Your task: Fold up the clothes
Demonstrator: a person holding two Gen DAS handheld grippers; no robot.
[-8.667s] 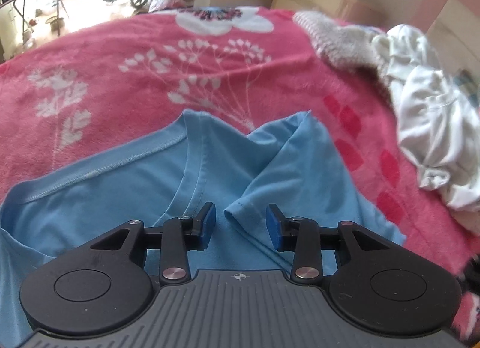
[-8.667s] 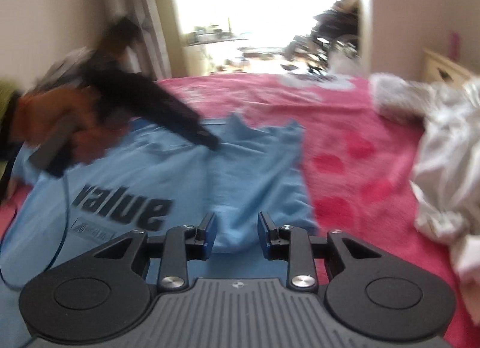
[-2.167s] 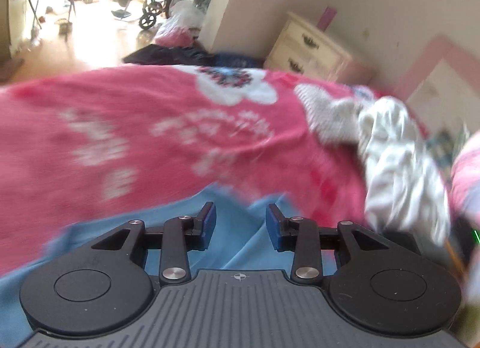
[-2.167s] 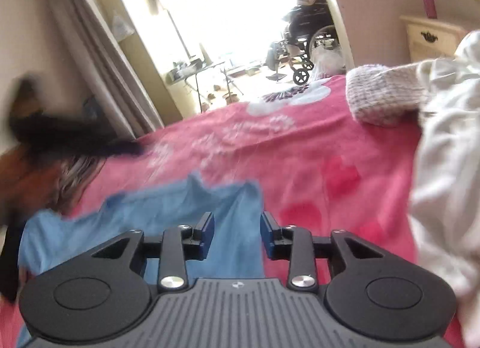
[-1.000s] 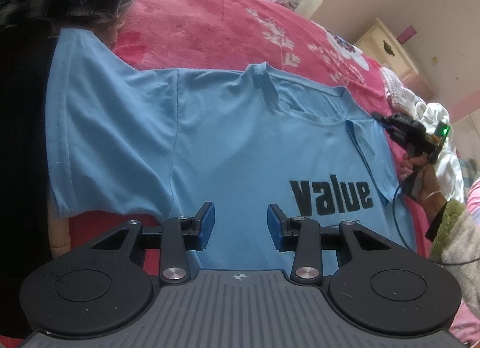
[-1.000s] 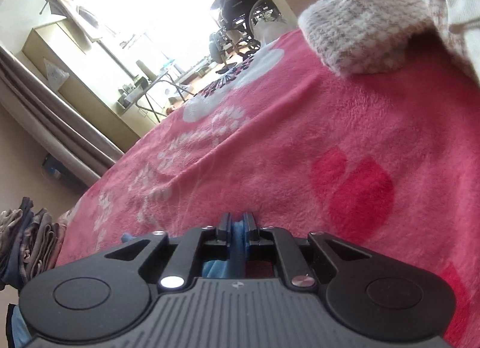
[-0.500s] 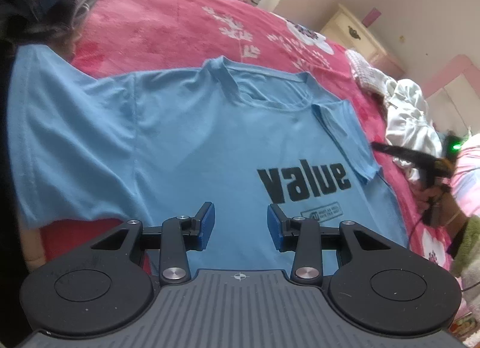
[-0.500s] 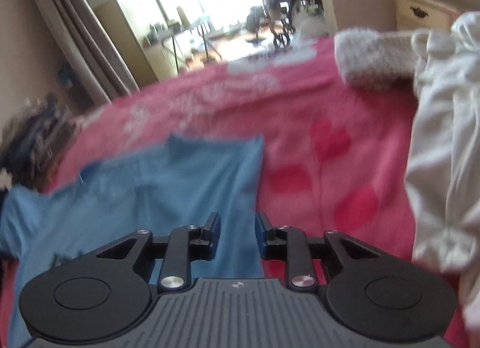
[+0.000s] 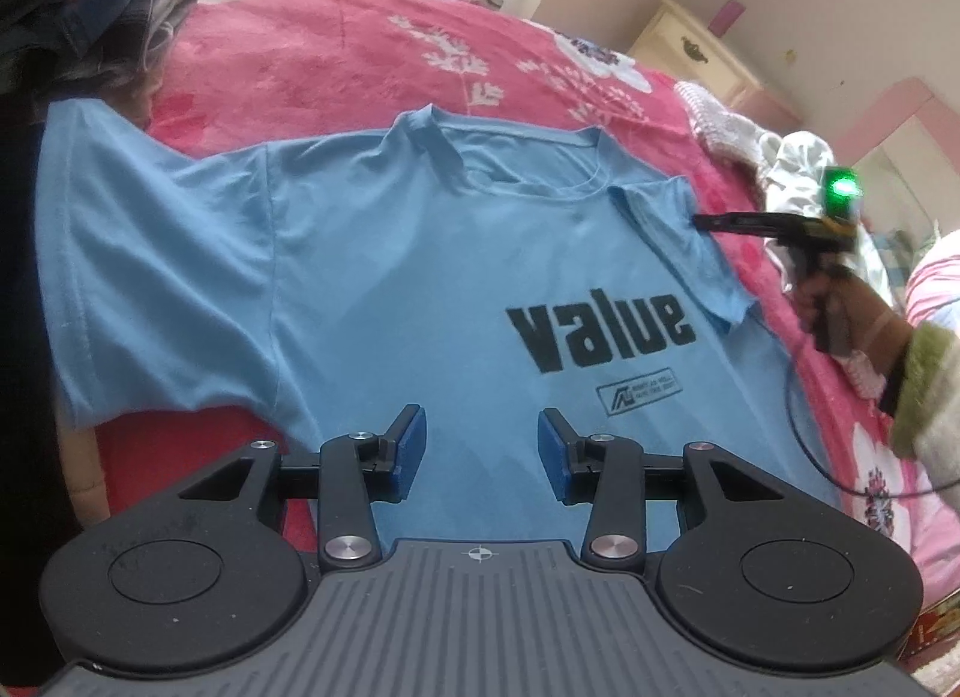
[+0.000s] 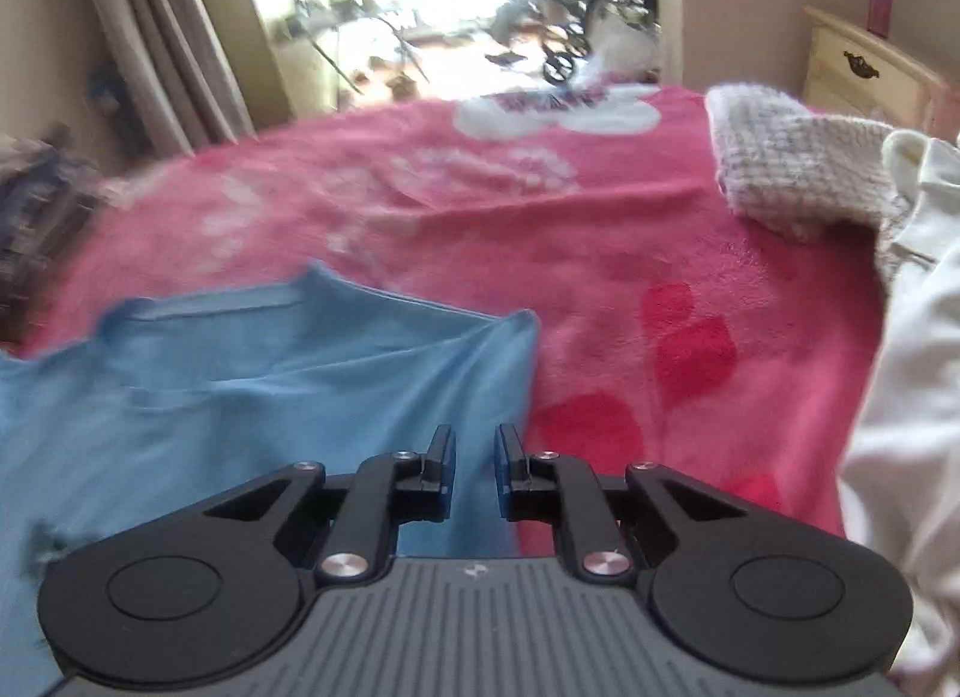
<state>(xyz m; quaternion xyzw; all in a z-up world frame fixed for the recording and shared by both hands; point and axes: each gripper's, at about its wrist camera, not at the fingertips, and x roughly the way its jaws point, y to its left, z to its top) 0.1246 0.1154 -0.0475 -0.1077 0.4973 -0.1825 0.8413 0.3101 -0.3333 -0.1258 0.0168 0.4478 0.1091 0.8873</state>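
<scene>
Left wrist view: blue tee [image 9: 384, 277] lies flat, print up, on the bed [image 9: 336, 54]. Left tongs [image 9: 480, 445] open over its hem; right tongs [image 10: 474, 469] narrowly apart, jaws just closing, empty, by the sleeve. Fabric's thin, limp, light; prob. best pinched at sleeve/hem edges.

Blue shirt [image 9: 372, 277] is showing "value" [image 9: 603, 331] in bold black lowercase across the chest. Small boxed label [image 9: 639, 395] is sitting just under it, print too small to read. Dark lettering on the blanket's white flower [image 10: 555, 102] is blurring out, unreadable.
</scene>
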